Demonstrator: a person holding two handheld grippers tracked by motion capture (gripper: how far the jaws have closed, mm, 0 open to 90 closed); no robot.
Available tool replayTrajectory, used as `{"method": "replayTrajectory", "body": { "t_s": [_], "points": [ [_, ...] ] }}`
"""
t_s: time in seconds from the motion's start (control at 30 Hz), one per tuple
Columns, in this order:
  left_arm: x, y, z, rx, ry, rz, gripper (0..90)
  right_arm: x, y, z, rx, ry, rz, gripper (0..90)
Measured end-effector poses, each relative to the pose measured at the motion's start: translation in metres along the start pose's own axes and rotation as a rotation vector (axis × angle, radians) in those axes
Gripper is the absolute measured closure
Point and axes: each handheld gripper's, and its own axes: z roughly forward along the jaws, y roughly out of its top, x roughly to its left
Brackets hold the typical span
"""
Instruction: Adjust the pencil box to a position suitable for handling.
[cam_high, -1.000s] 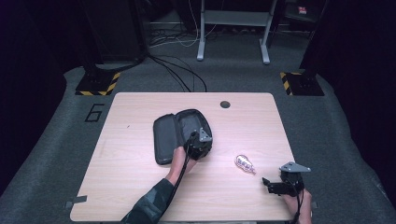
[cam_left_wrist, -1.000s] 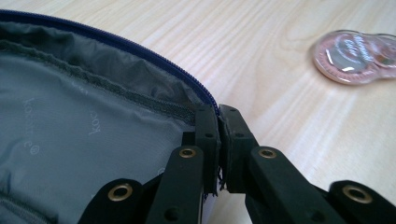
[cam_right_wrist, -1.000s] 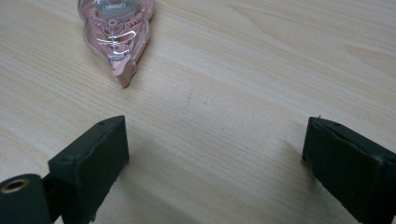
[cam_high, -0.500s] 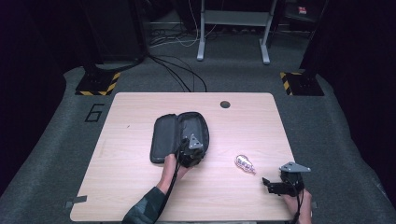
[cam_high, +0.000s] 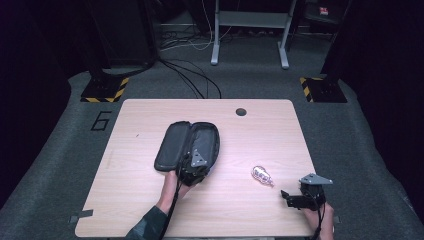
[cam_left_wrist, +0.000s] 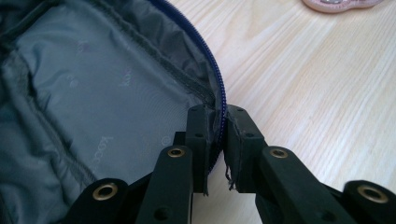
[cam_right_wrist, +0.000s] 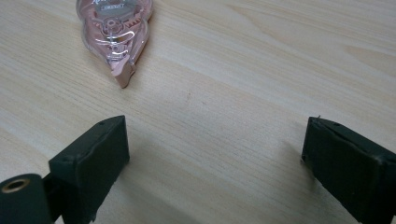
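On the pale wooden tabletop (cam_high: 150, 200), an open black zip case (cam_high: 187, 146) is lying splayed with its grey lining facing up. The left claw (cam_left_wrist: 216, 161) is pinching the case's near rim, its jaws closed down on the zipper edge with the fabric squeezed between them. From above, the left claw (cam_high: 192, 167) is sitting at the case's near end, with the person's left hand (cam_high: 170, 187) gripping behind it. Over to the right, a small pink clear-shelled tape dispenser (cam_high: 262, 175) is lying flat on the bare wood, well apart from the case; it looks like a correction-tape roller, though the label is too blurred to read. The right claw (cam_high: 292, 199) is resting low near the front right corner, and in its own view the right claw (cam_right_wrist: 215, 163) is standing wide open, gripping nothing, with the dispenser (cam_right_wrist: 116, 32) lying ahead of its jaws, clear of both.
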Motion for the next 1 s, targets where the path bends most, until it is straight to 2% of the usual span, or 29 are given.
{"method": "replayTrajectory", "body": {
  "t_s": [0.27, 0.47, 0.53, 0.63, 0.67, 0.73, 0.9, 0.93, 0.97, 1.0],
  "points": [
    [0.010, -0.017, -0.016, -0.008, 0.017, -0.042, 77.1, 0.000, 0.000, 0.000, 0.000, -0.002, 0.002, 6.7],
    [0.018, -0.026, -0.026, -0.003, 0.033, -0.053, 75.3, 0.000, 0.000, 0.000, 0.001, -0.002, 0.002, 6.7],
    [0.019, -0.028, -0.029, -0.011, 0.039, -0.069, 73.7, 0.000, 0.000, 0.000, 0.001, -0.002, 0.002, 6.7],
    [0.021, -0.029, -0.034, -0.025, 0.053, -0.071, 68.2, 0.000, 0.000, 0.000, 0.000, -0.003, 0.003, 6.7],
    [0.021, -0.029, -0.036, -0.035, 0.063, -0.097, 66.2, 0.000, 0.000, 0.000, 0.000, -0.003, 0.004, 6.8],
    [0.023, -0.030, -0.040, -0.052, 0.081, -0.115, 57.0, 0.000, 0.000, 0.000, 0.000, -0.003, 0.003, 6.7],
    [0.029, -0.035, -0.054, -0.113, 0.144, -0.201, 38.9, 0.000, 0.000, 0.000, 0.001, -0.002, 0.003, 6.8],
    [0.031, -0.037, -0.057, -0.122, 0.162, -0.237, 36.7, 0.000, 0.000, 0.000, 0.001, -0.002, 0.003, 6.8],
    [0.033, -0.038, -0.060, -0.118, 0.173, -0.252, 34.7, 0.000, 0.000, 0.000, 0.000, -0.003, 0.004, 6.7],
    [0.035, -0.041, -0.062, -0.127, 0.185, -0.294, 32.6, 0.000, 0.000, 0.000, 0.000, -0.003, 0.003, 6.7]
  ]
}}
